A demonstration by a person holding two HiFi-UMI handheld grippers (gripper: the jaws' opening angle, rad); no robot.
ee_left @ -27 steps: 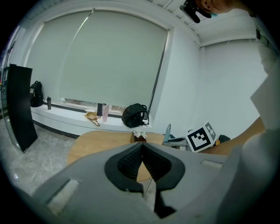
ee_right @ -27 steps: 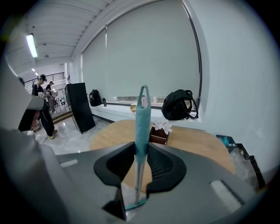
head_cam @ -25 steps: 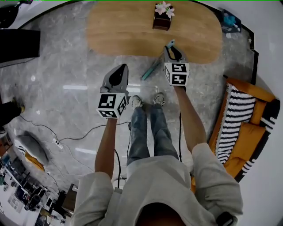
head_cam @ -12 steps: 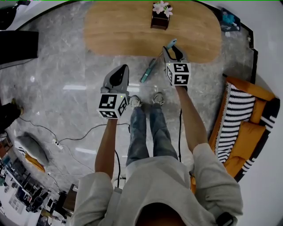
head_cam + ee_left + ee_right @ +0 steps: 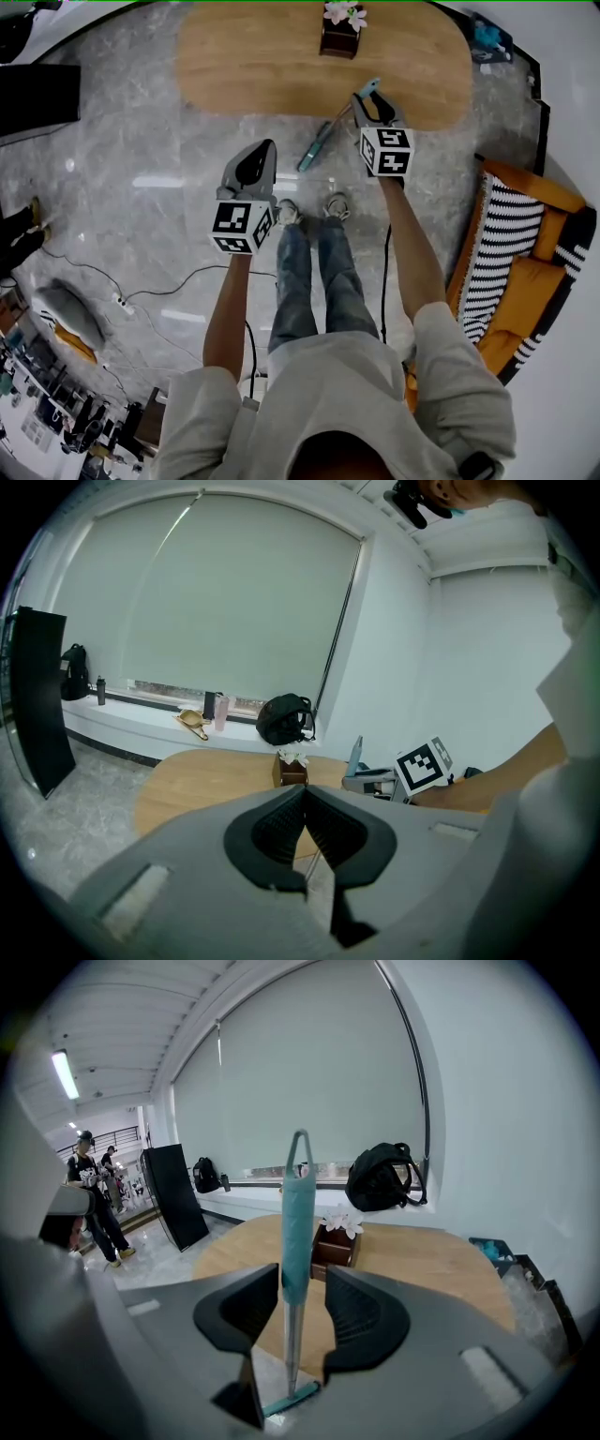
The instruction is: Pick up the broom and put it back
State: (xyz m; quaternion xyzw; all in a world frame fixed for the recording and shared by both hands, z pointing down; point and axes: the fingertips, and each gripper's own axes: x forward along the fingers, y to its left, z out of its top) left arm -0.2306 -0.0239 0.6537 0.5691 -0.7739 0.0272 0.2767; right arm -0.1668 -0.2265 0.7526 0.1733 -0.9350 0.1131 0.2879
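**Item 1. My right claw**: over the near edge of the wooden table, tilted downward. The jaws are partway apart and opening. The broom's handle stands between them, close against one pad, with a clear gap to the other.

**Item 2. My left claw**: on the near side of the table, above bare floor. The jaws are closed tip to tip with nothing in them.

**Item 3. Broom**: teal grip with a hanging loop at the top, and a thin metal shaft below. The upper end is at the table's near edge, inside my right claw. The shaft slants down away from the table, and the teal foot is on the floor just short of it.

**Item 4. Surface:** an oval table with a pale wood top. It is bare except for a dark wooden box of white flowers near its far edge.

**Item 5. Floor**: polished grey marble all round the table. A thin cable trails across it, well to the near side.

**Item 6. Room:**
- Beyond the table is a wide window with a pale blind drawn down.
- A black backpack sits on the ledge under the window.
- A tall black panel stands off the table's far left end.
- People are standing past the panel.
- An orange sofa with a black-and-white striped throw is to the table's right, nearer me.
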